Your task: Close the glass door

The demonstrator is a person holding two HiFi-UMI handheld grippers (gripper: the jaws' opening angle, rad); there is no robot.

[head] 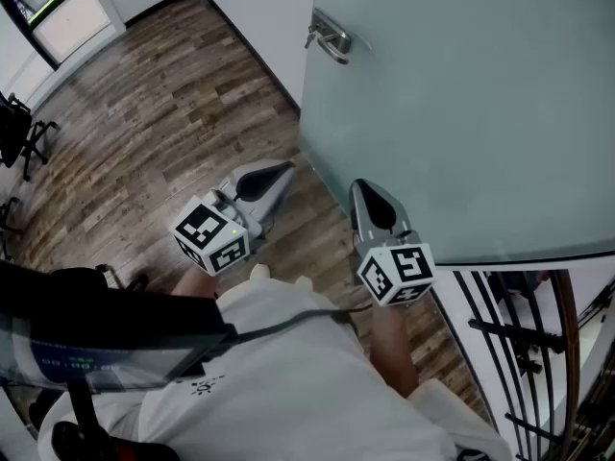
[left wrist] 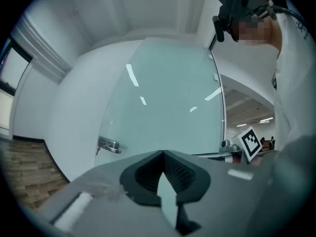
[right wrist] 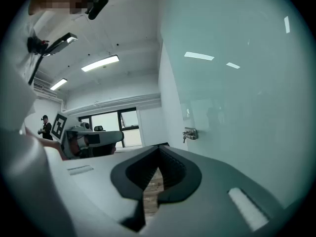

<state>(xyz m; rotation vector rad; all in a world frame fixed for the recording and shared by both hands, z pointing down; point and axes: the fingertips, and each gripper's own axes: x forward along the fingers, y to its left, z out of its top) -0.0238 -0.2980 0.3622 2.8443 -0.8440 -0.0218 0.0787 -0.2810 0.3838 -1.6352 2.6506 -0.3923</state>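
**A:** How are the hands set?

**B:** Both are held out in front of the body, roughly level, over the wooden floor (head: 144, 113). The left tool (head: 281, 171) angles far and to the right, toward the glass door (head: 461, 113). The right tool (head: 361, 186) points straight away from the person, with its tip right at the door's near edge.

**A:** And the jaws?

**B:** They are together on both tools, with nothing between them. In the left gripper view the tips meet in front of the frosted pane. In the right gripper view they meet with only floor showing through the slot below them.

**A:** Where does the door stand?

**B:** It stands swung out from the white wall (head: 259, 8), filling the right and far side of the head view. Its metal handle (head: 332, 41) sits near the far edge. In the right gripper view the pane runs close along the right tool's right side.

**A:** Is the right tool touching the glass?

**B:** I cannot tell. From above the tip overlaps the door's edge, but no view shows contact clearly.

**A:** What else is hard to read?

**B:** The person's white shirt (head: 288, 392) covers most of both arms. Only the right forearm (head: 392, 339) and a bit of the left hand show. The frosted glass hides whatever is behind it. The dark railing (head: 519, 353) at the near right is cut off by the frame.
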